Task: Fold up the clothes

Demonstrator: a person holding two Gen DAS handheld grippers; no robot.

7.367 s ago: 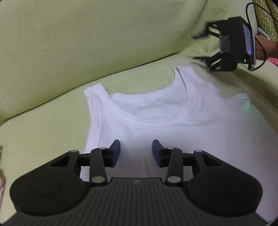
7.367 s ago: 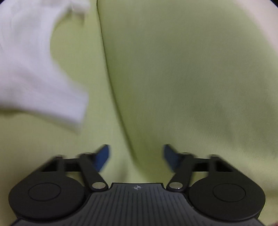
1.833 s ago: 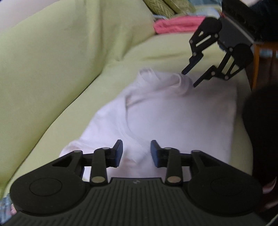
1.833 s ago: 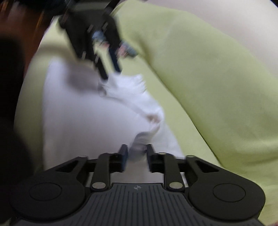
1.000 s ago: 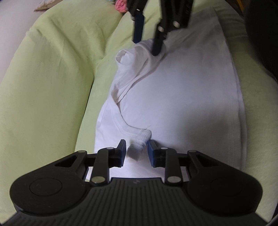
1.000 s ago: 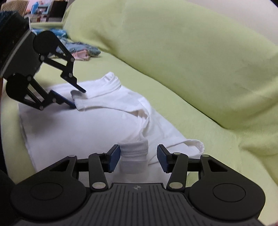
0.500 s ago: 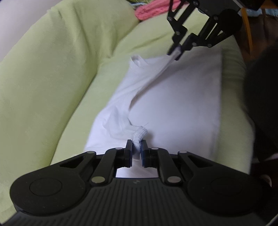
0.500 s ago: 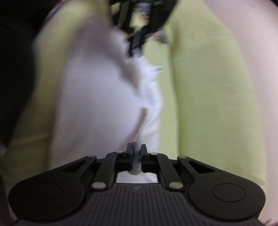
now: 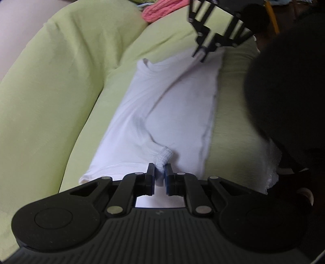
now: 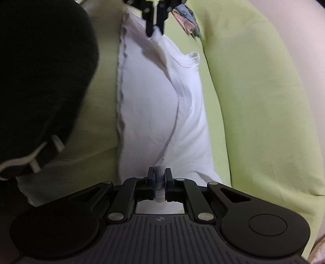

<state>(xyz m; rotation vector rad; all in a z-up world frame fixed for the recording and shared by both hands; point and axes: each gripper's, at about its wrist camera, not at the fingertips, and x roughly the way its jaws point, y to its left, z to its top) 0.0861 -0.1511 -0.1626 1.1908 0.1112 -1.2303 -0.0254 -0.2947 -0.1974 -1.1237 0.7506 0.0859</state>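
A white tank top (image 9: 174,105) lies on the light green sofa seat (image 9: 178,34); it also shows in the right wrist view (image 10: 150,113). My left gripper (image 9: 159,173) is shut on one shoulder strap (image 9: 163,157). My right gripper (image 10: 158,176) is shut on the other strap (image 10: 159,169). Each gripper shows at the far end of the other's view: the right one (image 9: 201,55), the left one (image 10: 155,28). The top's upper part is lifted and pulled taut between them, over the body of the top.
The green sofa backrest (image 9: 52,81) runs along one side of the top, also in the right wrist view (image 10: 254,97). A pink garment (image 9: 162,9) lies at the far end. A dark shape, the person (image 9: 288,97), fills the other side. A patterned cloth (image 10: 187,20) lies beyond.
Both grippers went from open to shut on the shoulder straps. Over the last half second they have drawn the straps across the body of the top.
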